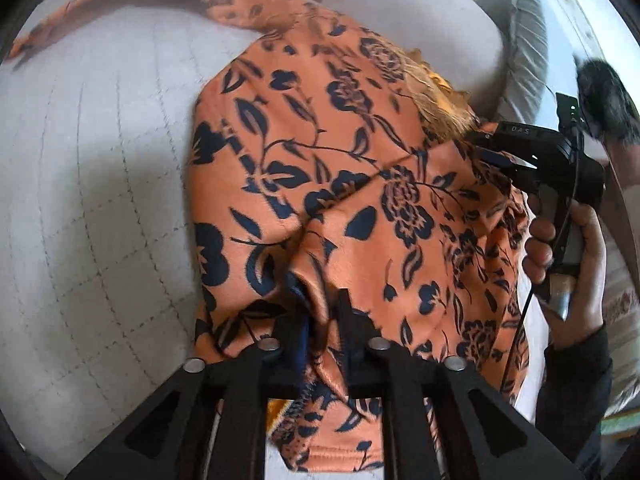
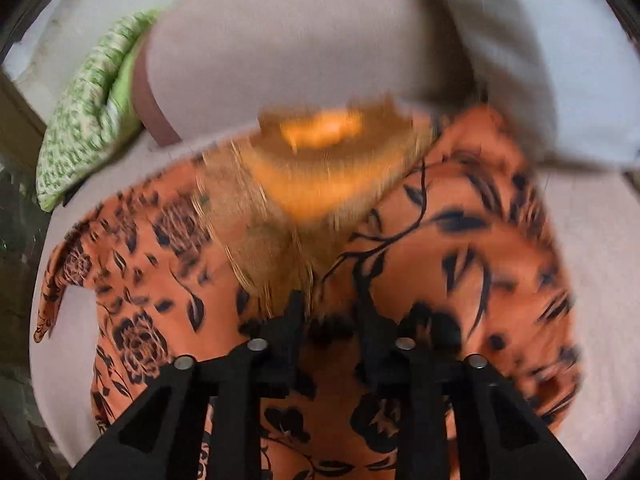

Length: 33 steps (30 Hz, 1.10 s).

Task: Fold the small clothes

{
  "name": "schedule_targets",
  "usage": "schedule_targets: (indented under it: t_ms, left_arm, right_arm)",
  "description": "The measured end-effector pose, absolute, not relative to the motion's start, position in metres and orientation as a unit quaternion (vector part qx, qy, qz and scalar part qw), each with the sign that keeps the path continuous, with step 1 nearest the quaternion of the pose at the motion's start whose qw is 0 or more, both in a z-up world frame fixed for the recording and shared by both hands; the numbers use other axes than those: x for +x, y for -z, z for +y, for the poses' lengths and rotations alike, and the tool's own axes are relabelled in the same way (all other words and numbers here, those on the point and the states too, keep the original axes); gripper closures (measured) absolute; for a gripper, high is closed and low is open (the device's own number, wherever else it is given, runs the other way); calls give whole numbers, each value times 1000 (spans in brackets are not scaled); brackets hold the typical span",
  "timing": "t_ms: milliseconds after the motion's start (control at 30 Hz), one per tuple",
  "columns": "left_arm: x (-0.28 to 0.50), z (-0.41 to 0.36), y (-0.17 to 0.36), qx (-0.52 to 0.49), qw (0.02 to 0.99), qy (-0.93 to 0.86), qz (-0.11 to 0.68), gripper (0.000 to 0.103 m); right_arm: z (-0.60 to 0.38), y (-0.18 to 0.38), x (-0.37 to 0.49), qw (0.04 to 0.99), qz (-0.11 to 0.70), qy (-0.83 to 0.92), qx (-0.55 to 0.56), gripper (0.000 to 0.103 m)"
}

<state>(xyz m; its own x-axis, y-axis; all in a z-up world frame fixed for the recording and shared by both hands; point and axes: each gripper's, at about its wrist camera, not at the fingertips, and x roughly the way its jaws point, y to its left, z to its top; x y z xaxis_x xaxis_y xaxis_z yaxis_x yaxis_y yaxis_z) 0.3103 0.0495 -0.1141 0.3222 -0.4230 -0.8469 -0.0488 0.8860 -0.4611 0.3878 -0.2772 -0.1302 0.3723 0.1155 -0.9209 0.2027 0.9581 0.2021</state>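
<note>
at six o'clock in the left wrist view the left gripper (image 1: 324, 320) has its two black fingers drawn close on a raised fold of the orange floral garment (image 1: 320, 152), the cloth bunched and pinched between them. the garment spreads from there up toward twelve o'clock over a pale quilted bed cover (image 1: 88, 184), with a flap folded over across its middle and a narrow strip of the same print trailing away toward ten o'clock. at three o'clock the right gripper (image 1: 500, 160) meets the garment's edge, a hand (image 1: 572, 264) in a dark sleeve wrapped round its handle; its tips are buried in the cloth there. beyond, toward one o'clock, lies a light pillow (image 1: 420, 28). the right wrist view is blurred: at six o'clock the right gripper (image 2: 332, 320) shows its fingers near together with orange cloth gathered between them, clamped on it as far as the blur lets one judge. toward twelve o'clock a golden yellow patch (image 2: 312, 168) sits in the garment (image 2: 460, 248). farther off, at ten o'clock, a green patterned cushion (image 2: 88, 112) leans beside the pale pillow (image 2: 300, 52).
</note>
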Motion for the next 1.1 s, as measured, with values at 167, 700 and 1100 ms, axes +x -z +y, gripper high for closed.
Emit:
schedule_targets:
  t_ms: [167,700,1100]
  left_arm:
    - [305,48,95,-183,816,107,538,72]
    - [281,31,82,-107,859,72,496,66]
    - [280,37,78,-98,864,60,491,66]
  right_arm:
    - [-264,87,327,847,516,-6,131,42]
    - [-248,56,226,872,483,21,83,43]
    - [-238,36,214,884,461,19,75,43]
